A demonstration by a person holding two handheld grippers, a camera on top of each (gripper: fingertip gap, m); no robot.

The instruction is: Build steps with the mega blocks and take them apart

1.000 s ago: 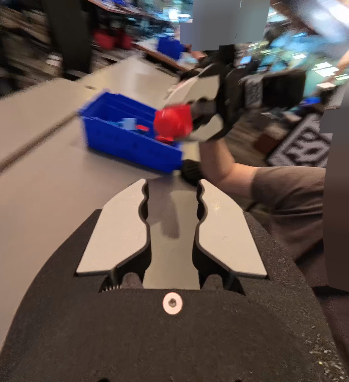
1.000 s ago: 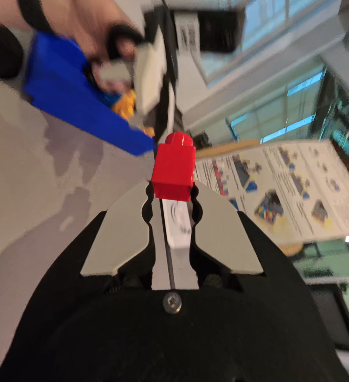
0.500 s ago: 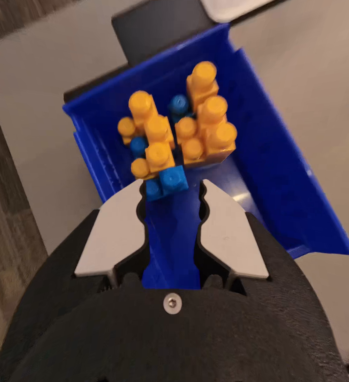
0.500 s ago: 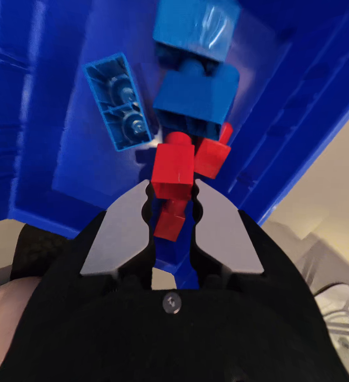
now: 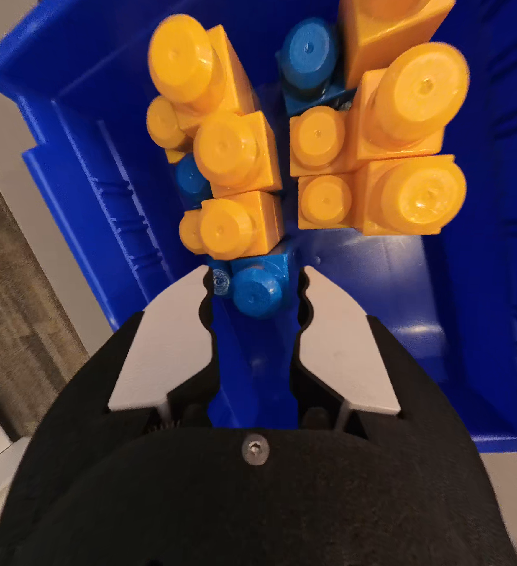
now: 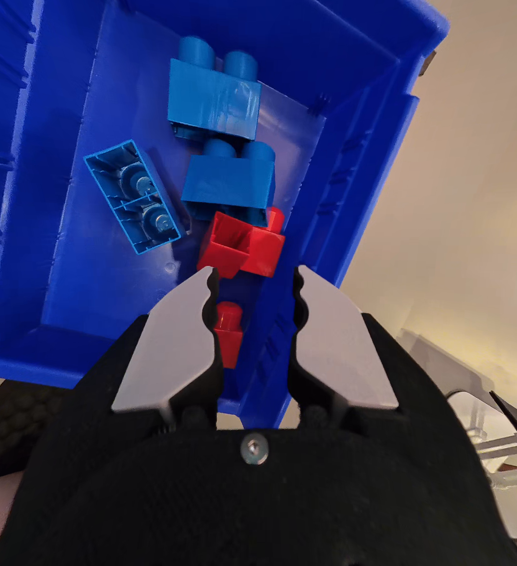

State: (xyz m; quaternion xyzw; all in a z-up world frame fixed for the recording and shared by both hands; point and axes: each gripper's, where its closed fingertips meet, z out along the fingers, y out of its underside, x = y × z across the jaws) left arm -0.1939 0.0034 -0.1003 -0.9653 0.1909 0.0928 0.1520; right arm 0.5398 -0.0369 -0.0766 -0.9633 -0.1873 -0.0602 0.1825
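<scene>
Blocks: in blue bins | left gripper (image 5: 255,283) jaws apart, empty, blue block (image 5: 258,288) between tips, orange stacks (image 5: 373,171) beyond | right gripper (image 6: 254,283) jaws apart, empty, over red blocks (image 6: 238,245), blue blocks (image 6: 214,104) farther, bin (image 6: 358,190)

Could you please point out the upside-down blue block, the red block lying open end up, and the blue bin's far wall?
upside-down blue block (image 6: 134,197), right wrist view, hollow underside.
red block (image 6: 225,245), right wrist view, open cavity.
blue bin (image 6: 281,27), right wrist view, far wall.
</scene>
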